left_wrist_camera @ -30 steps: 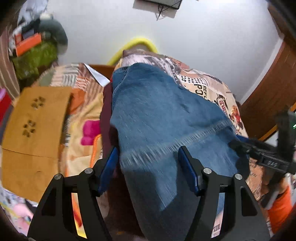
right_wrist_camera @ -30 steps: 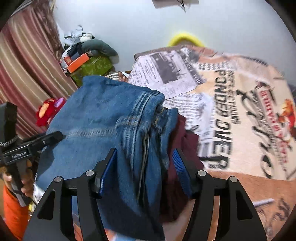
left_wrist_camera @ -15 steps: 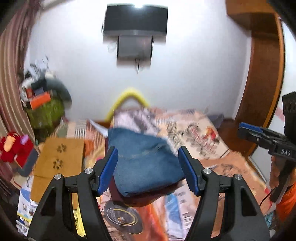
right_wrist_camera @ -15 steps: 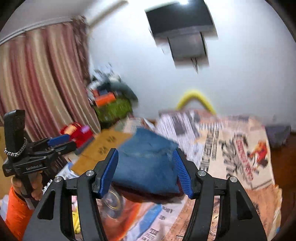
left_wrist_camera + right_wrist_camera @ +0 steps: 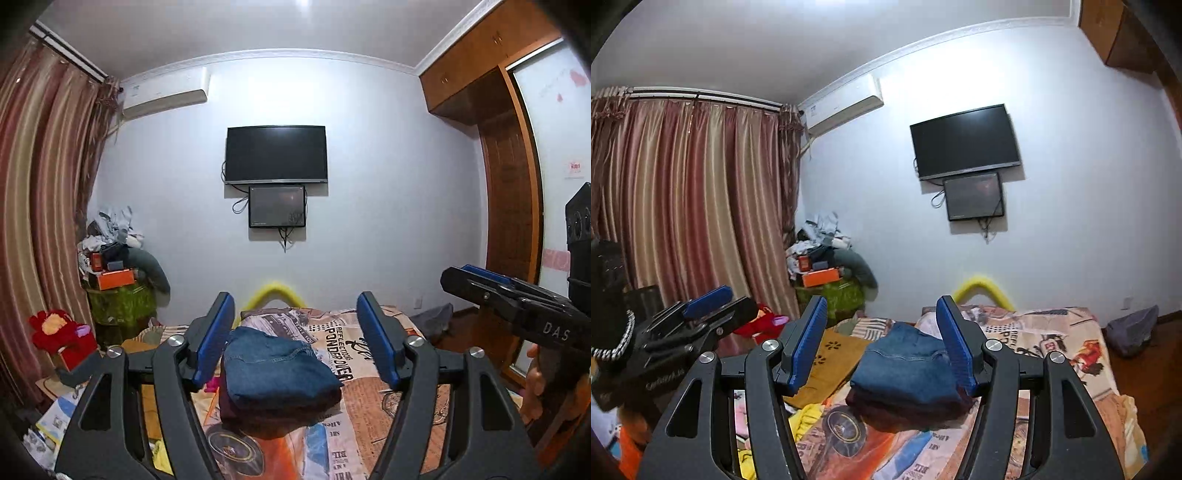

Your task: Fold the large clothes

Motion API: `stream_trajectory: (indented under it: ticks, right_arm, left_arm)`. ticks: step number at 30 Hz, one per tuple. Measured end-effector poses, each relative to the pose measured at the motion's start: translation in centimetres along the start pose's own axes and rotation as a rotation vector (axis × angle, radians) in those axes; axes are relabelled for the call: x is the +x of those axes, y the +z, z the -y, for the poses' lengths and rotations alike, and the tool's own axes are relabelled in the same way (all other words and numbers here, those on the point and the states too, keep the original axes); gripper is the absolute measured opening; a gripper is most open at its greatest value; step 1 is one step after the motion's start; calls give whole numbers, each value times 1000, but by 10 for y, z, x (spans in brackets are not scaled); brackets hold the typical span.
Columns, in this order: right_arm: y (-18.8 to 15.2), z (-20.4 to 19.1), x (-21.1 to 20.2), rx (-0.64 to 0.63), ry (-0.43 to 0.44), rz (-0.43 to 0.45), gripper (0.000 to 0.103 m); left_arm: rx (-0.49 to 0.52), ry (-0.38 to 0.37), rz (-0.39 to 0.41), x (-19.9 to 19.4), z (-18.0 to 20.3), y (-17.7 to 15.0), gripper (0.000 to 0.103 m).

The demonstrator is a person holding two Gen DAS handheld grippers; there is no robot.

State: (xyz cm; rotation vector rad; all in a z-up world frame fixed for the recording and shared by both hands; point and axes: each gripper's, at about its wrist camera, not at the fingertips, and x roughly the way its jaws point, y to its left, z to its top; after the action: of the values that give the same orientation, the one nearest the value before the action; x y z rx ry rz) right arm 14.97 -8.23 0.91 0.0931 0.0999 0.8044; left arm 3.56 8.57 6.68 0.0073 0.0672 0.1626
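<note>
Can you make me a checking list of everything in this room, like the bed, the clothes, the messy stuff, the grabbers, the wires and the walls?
Surface: bed with a printed newspaper-style cover.
Job's things: folded jeans lying on a dark red garment.
Clutter: pile of things in the corner; red plush toy; brown cardboard.
Grippers: left gripper and right gripper both empty, jaws apart, held back from the jeans.
Cables: wires hanging near the wall screens.
Surroundings: TV, air conditioner, striped curtains, wooden wardrobe.
</note>
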Motion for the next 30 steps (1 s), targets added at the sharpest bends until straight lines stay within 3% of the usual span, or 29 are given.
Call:
stream_trajectory:
  ticks: [3,9,14,30]
  right_arm:
    - [-3,-5,-2,-13,-51,11,74]
    - [-5,-8,-2,-25,-121,-10,87]
    - [-7,-7,0,-56,-199,-22,88]
    - [-18,2,-9,-42,-193,-52,88]
  left_arm:
    - [-18,45,4,-5,2,-12,96]
    - [-47,92,3,-7,0,-22,102]
    - [-58,95,-4,-7,-2,-27,103]
    - [-41,110,-36,7,3,-43,103]
